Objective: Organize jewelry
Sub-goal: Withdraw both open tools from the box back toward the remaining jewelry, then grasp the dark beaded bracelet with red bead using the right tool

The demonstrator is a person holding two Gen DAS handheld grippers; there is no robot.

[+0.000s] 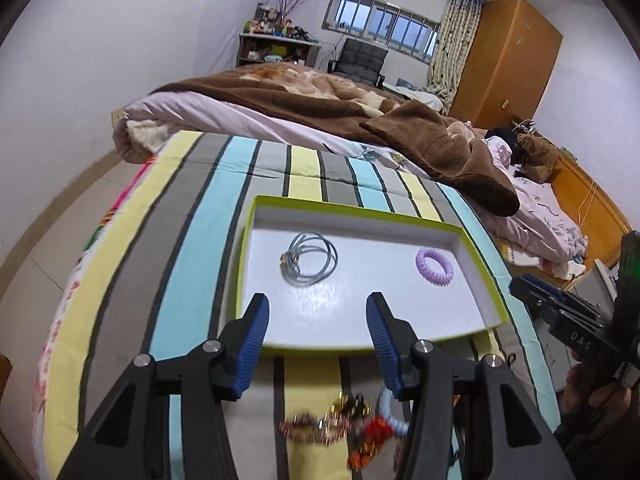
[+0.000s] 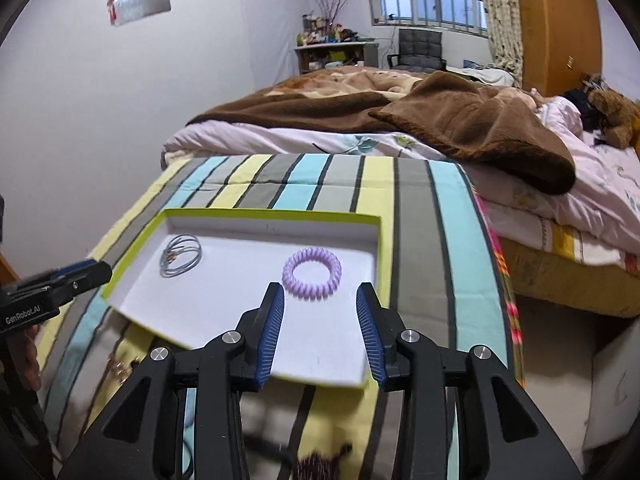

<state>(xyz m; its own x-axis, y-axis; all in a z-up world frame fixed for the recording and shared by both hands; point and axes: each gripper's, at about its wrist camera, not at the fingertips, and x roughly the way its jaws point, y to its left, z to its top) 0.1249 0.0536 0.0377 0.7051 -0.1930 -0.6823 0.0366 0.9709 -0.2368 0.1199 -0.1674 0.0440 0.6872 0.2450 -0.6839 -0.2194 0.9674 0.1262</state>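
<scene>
Right wrist: right tongs [image 2: 320, 300] wide, empty; purple hair tie [image 2: 312, 274] just ahead; left tongs [image 1: 318, 312] likewise.

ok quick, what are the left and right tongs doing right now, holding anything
Left tongs: open, holding nothing, above the near edge of the box lid.
Right tongs: open, holding nothing, just short of the purple hair tie.
</scene>
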